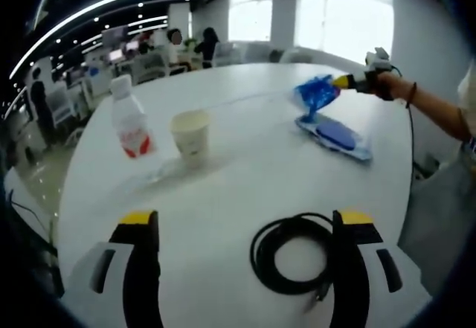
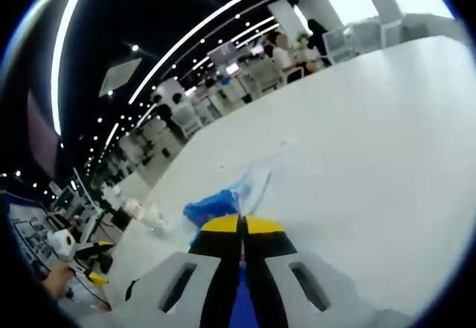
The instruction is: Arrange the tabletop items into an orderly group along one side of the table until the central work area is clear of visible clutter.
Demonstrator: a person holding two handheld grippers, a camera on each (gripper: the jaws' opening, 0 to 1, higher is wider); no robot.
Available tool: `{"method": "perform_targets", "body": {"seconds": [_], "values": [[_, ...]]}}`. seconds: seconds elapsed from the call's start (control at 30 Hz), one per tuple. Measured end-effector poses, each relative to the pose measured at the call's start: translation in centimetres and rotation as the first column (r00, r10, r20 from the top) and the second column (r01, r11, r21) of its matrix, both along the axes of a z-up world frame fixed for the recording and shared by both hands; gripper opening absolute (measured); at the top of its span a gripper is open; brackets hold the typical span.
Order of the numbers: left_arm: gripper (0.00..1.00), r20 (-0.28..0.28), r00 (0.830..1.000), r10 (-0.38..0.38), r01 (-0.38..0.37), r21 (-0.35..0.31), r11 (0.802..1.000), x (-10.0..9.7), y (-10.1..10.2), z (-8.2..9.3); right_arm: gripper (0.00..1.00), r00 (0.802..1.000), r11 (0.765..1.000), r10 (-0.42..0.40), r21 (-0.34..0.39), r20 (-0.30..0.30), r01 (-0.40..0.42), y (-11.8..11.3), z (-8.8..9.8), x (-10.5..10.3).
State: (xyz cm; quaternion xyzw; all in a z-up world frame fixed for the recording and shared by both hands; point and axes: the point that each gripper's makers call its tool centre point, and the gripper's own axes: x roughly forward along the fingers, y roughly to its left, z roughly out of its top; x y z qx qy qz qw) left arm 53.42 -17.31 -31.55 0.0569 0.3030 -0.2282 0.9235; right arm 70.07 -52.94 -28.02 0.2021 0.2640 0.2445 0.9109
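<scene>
So in the left gripper view, the left gripper (image 1: 249,227) sits wide apart over the white tabletop (image 1: 245,157), a coiled black cable (image 1: 291,253) between its jaws. Beyond the cable: a paper cup (image 1: 190,134), a plastic bottle (image 1: 131,123) beside it, and the right gripper (image 1: 338,82) lifting a blue plastic bag (image 1: 316,94) above a blue pouch (image 1: 336,134).

Right gripper view: right gripper (image 2: 241,224) pinched closed on that crinkly bag (image 2: 212,207). Looks feather-light and floppy, so grab an edge.

White round table (image 1: 245,172) w/ bottle (image 1: 131,123), paper cup (image 1: 191,136), coiled black cable (image 1: 294,253), blue packet (image 1: 334,135).
</scene>
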Motion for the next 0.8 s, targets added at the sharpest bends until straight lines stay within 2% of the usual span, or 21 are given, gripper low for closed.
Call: {"method": "perform_targets", "body": {"seconds": [0.27, 0.53, 0.8], "values": [[0.93, -0.001, 1.0, 0.004, -0.004, 0.003, 1.0, 0.0, 0.1, 0.0, 0.01, 1.0, 1.0, -0.023, -0.007, 0.004, 0.023, -2.4, 0.5, 0.5], [0.93, -0.004, 1.0, 0.004, -0.004, 0.008, 1.0, 0.0, 0.1, -0.1, 0.01, 0.999, 0.996, -0.051, -0.067, -0.006, 0.05, -5.1, 0.1, 0.9], [0.93, -0.004, 1.0, 0.008, -0.008, 0.009, 1.0, 0.0, 0.2, -0.1, 0.01, 0.998, 0.993, -0.058, -0.101, -0.015, 0.056, -6.5, -0.3, 1.4]]}}
